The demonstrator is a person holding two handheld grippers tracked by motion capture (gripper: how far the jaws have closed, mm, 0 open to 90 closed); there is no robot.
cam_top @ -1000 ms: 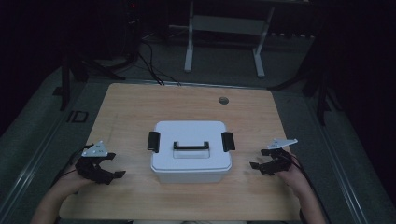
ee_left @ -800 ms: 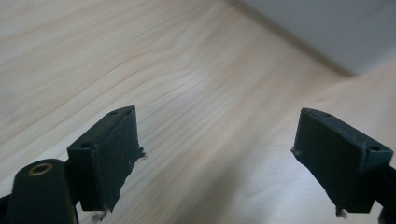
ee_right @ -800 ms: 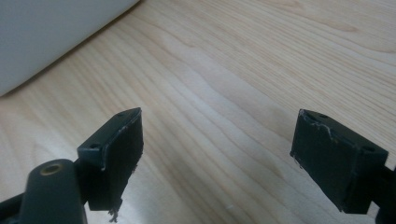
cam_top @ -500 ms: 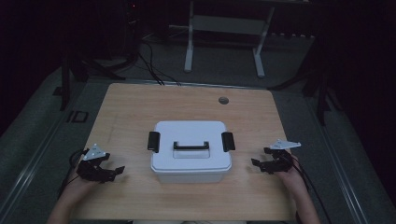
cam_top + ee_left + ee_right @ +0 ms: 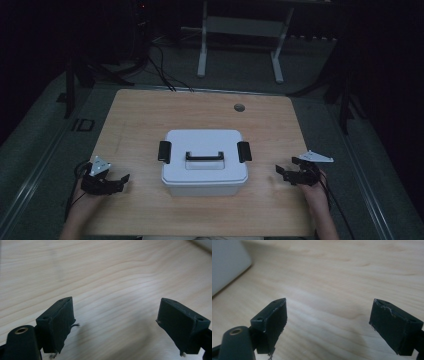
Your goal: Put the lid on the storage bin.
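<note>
A white lidded box [image 5: 204, 160] with a black handle [image 5: 204, 156] and a black latch at each end stands in the middle of the wooden table [image 5: 150, 115]. My left gripper [image 5: 119, 182] is low over the table's near left corner, pointing right toward the box, jaws open and empty. In the left gripper view the left gripper [image 5: 116, 323] spans bare wood. My right gripper [image 5: 281, 173] sits to the right of the box, pointing at it, also open. The right gripper view shows the right gripper [image 5: 328, 323] over bare wood, with the box's wall [image 5: 225, 267] at the upper left.
A round cable hole [image 5: 239, 107] marks the table's far side. Behind the table stand a white desk frame [image 5: 202, 50] and dark stands, with cables on the floor [image 5: 160, 70]. Wide strips of wood lie on both sides of the box.
My left gripper has sunk a little toward the table top. The right gripper and the box have stayed where they were.
</note>
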